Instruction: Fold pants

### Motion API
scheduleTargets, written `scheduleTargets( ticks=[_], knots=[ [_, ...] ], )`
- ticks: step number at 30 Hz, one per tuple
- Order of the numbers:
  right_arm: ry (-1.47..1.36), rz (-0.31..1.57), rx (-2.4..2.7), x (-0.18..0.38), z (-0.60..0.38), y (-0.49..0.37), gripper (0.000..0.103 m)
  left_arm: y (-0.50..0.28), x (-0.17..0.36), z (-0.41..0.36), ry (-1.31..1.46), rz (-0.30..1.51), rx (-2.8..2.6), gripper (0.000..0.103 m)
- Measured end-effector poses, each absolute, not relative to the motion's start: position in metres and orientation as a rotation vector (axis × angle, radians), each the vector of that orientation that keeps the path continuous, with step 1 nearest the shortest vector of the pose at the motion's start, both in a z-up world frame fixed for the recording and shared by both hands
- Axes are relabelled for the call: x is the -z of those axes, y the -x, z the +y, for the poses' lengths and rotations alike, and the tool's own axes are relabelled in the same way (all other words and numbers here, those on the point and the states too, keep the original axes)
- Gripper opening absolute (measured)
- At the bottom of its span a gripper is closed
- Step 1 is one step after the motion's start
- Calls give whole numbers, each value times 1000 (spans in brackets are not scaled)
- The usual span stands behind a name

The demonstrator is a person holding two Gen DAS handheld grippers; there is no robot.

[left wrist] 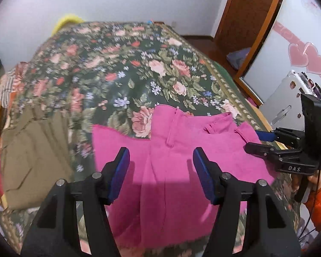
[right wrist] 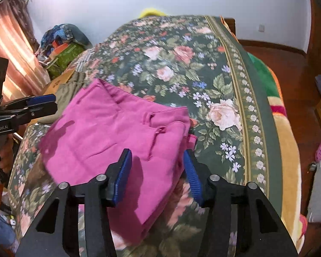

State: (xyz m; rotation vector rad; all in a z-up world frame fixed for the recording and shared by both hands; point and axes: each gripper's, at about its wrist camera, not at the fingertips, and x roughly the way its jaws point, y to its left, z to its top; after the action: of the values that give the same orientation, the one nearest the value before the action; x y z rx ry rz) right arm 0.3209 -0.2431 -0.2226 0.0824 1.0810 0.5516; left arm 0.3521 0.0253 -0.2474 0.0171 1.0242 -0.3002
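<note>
Here, a floral bedspread (left wrist: 122, 68) is seen covering the bed, with olive trousers (left wrist: 34, 150) laid at nine o'clock in the left view. The folded pink pants (left wrist: 173, 167) are spread at its centre, and both the left gripper (left wrist: 160, 169) and right gripper (right wrist: 158, 171) are held released above them, jaws apart.

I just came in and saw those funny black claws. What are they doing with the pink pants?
A person holds a claw-like gripper in each hand to fold the pink pants on the flowery bedspread. The pants lie folded into a compact stack. The left gripper and right gripper both hover open above them, gripping nothing. Some olive-brown clothing lies beside them.
</note>
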Motion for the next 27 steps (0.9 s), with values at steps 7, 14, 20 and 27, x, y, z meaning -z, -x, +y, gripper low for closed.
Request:
scheduleTargets(
  ticks=[7, 14, 20, 27],
  knots=[
    [-136, 1097, -574, 238, -249, -340, 26, -376, 272, 19, 49, 1089, 357, 34],
    [-140, 1013, -608, 224, -249, -350, 14, -363, 269, 21, 19, 1043, 339, 22],
    [-71, 936, -655, 208, -232, -360, 12, -353, 264, 36, 82, 1021, 325, 18],
    [-31, 870, -697, 196, -215, -377, 11, -349, 270, 55, 184, 1036, 310, 16]
  ],
)
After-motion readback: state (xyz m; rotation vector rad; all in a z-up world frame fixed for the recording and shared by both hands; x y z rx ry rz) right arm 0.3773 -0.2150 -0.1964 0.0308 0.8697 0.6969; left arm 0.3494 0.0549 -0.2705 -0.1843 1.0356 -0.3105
